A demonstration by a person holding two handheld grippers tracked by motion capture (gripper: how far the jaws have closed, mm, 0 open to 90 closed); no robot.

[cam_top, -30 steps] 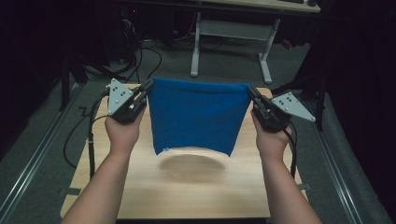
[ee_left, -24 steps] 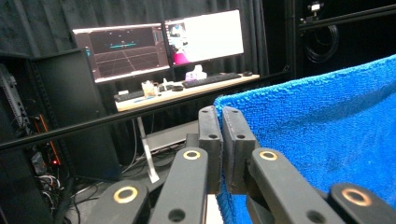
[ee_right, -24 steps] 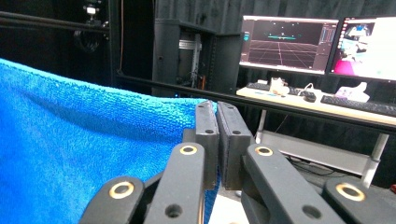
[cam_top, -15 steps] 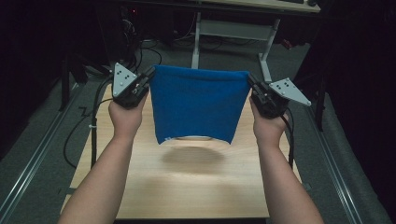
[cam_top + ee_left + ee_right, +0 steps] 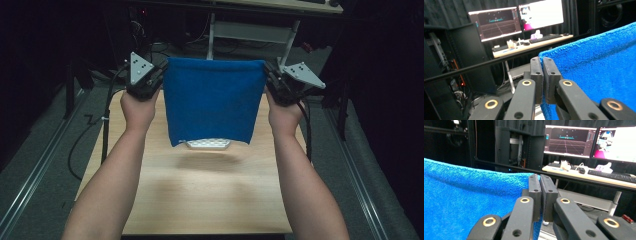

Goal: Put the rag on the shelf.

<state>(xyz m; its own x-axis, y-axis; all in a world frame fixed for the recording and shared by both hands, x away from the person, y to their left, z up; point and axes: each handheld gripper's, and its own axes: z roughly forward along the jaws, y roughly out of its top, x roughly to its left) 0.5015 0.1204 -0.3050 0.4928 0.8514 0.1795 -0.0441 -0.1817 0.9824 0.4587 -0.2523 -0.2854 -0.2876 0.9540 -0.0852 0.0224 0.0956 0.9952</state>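
Blue towel [image 5: 212,100] held up in the air over the far half of the wooden table [image 5: 200,200], stretched flat between both grippers, top edge taut and level, lower edge hanging free above the tabletop. Its shadow falls on the wood below.

Left gripper [image 5: 159,75]: jaws pinched fully together on the towel's top left corner; in the left gripper view [image 5: 542,80] the cloth edge sits between the pads with no gap showing. Right gripper [image 5: 269,77]: same, clamped tight on the top right corner, terry edge caught between its jaws in the right gripper view [image 5: 540,197].

Under the towel's lower edge a small white, dotted object [image 5: 208,144] lies on the table, partly hidden by the cloth; can't tell what it is.

Surroundings: a desk [image 5: 584,176] beyond the table with two lit monitors [image 5: 570,141], a keyboard [image 5: 614,176] and small clutter. A dark bar [image 5: 486,65] runs between table and desk. Black rack cabinet [image 5: 519,147] to one side. Cables [image 5: 90,140] trail down off the table's left edge.

No readable text; screen contents are too blurred.

Near half of the tabletop is bare wood between the forearms. Grey floor with rails [image 5: 30,175] along both sides of the table.
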